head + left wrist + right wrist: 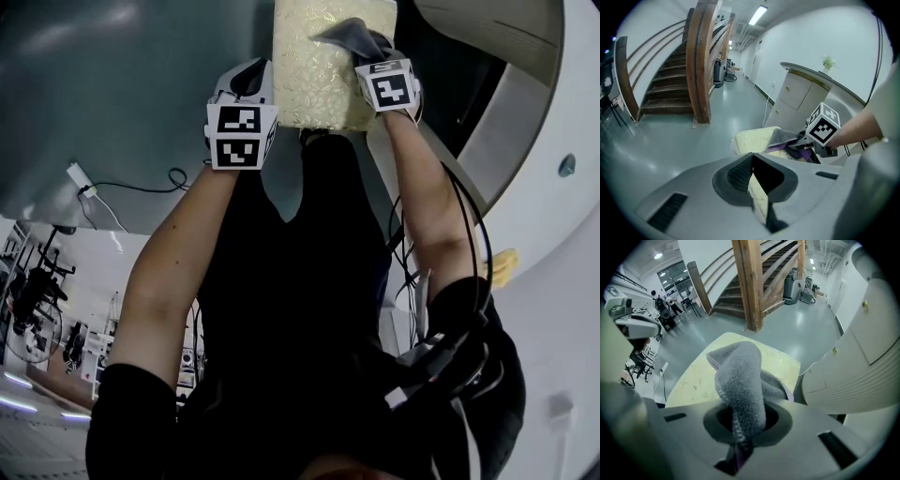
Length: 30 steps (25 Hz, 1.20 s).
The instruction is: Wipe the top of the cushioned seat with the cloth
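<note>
Our right gripper [739, 434] pinches the cloth [740, 376]; our left gripper [753, 180] clamps the cushioned seat [752, 138] by its edge. Bunched ahead of the jaws, the cloth may slip free.

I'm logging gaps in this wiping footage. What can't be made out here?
Head view: the top edge cuts off the far end of the cushioned seat; its base does not show.
Right gripper view: the cloth, pinched in the right gripper, covers the seat under it.
Left gripper view: the left gripper, clamped on the seat's edge, hides its near part.
Any dirt: too fine to tell.
</note>
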Motion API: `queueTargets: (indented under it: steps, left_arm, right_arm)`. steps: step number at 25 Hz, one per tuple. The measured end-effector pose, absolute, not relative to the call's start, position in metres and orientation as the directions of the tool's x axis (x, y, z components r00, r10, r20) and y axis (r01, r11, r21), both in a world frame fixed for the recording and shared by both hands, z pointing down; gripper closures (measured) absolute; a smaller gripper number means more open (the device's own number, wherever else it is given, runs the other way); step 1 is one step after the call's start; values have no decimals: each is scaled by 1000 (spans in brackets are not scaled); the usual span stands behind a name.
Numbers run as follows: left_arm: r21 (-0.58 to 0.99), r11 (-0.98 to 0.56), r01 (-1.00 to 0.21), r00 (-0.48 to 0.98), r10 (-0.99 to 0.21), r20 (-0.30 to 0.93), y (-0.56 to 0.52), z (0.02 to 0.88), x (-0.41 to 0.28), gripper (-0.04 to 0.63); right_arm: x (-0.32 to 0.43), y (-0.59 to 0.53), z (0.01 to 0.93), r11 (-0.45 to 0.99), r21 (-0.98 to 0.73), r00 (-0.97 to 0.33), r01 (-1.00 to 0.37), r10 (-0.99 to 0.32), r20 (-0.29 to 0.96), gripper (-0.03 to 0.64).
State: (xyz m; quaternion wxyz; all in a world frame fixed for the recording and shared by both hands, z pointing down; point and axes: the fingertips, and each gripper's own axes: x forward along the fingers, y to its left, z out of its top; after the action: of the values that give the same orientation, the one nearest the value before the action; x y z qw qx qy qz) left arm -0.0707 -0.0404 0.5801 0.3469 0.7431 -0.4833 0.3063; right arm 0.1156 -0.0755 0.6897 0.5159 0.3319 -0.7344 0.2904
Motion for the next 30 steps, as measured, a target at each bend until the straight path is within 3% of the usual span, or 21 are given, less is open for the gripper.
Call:
queueTargets:
  steps: [4, 10, 14, 17, 24, 30]
  left_arm:
    - [217, -304, -928, 351, -510, 786, -44, 576, -65, 591]
    - [222, -290, -931, 348, -520, 780, -49, 576, -68, 591]
    - [218, -285, -933, 344, -536, 771, -55, 568, -75, 591]
    - [214, -283, -935, 341, -544, 767, -58, 560, -83, 591]
    - [231, -182, -956, 294, -622, 726, -67, 541, -114, 591]
    - [248, -143, -958, 282, -625, 728, -54, 550, -140, 591]
  right_arm:
    - [147, -80, 691, 576, -48, -194, -816, -194, 962, 584]
    - [213, -83, 689, 459, 78, -5, -885, -178, 984, 583]
    - [183, -117, 647, 460, 63, -97, -886, -316, 944, 583]
    - [122, -130, 622, 536, 4, -214, -844, -345, 914, 583]
    - [-20, -137, 619, 661, -133, -416, -739, -291, 862, 583]
    - [-77, -123, 662, 734, -126, -398, -667, -208, 893, 583]
